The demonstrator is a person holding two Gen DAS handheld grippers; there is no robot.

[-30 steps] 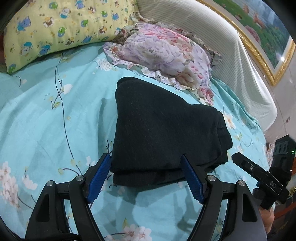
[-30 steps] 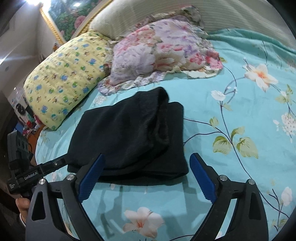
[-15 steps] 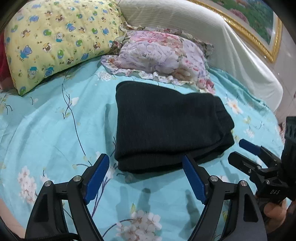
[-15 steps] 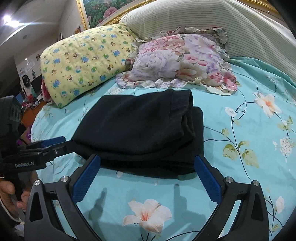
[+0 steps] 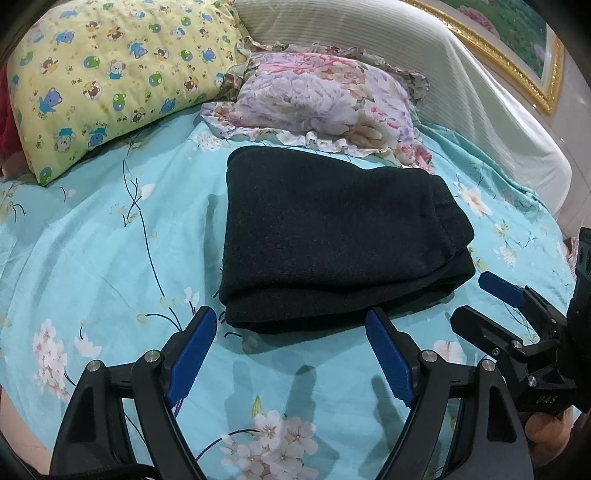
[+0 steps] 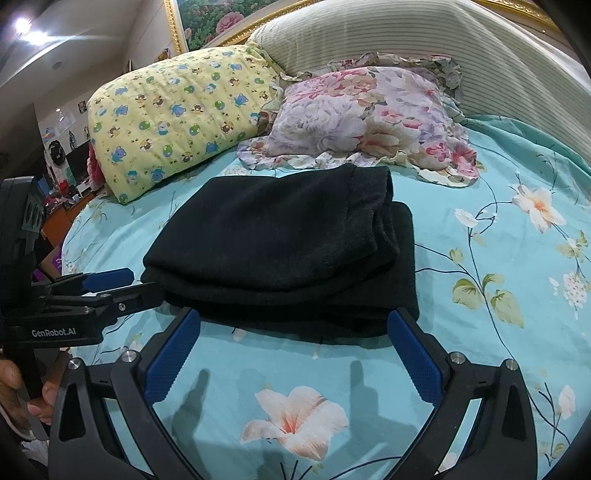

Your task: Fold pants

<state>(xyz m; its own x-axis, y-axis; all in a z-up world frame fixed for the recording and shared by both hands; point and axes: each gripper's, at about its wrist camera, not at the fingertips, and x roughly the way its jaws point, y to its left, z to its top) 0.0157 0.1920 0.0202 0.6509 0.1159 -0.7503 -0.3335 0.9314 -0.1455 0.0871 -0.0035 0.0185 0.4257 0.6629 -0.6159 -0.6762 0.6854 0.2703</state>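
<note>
Bedding and surroundings: a turquoise bedsheet (image 5: 92, 258) printed with white and peach blossoms, green leaves and thin dark stems covers the mattress. At the head lies a yellow pillow (image 5: 110, 74) patterned with small bears and frogs, and just beside it a floral pillow (image 5: 325, 99) in pink, lilac and cream with a ruffled edge; the two touch at their near corners. Behind both runs a pale striped bolster (image 6: 388, 37) along the headboard. A gold-framed flower painting (image 6: 221, 18) hangs above. Cluttered furniture (image 6: 62, 184), too small to identify, shows beyond the bed's far side.
</note>
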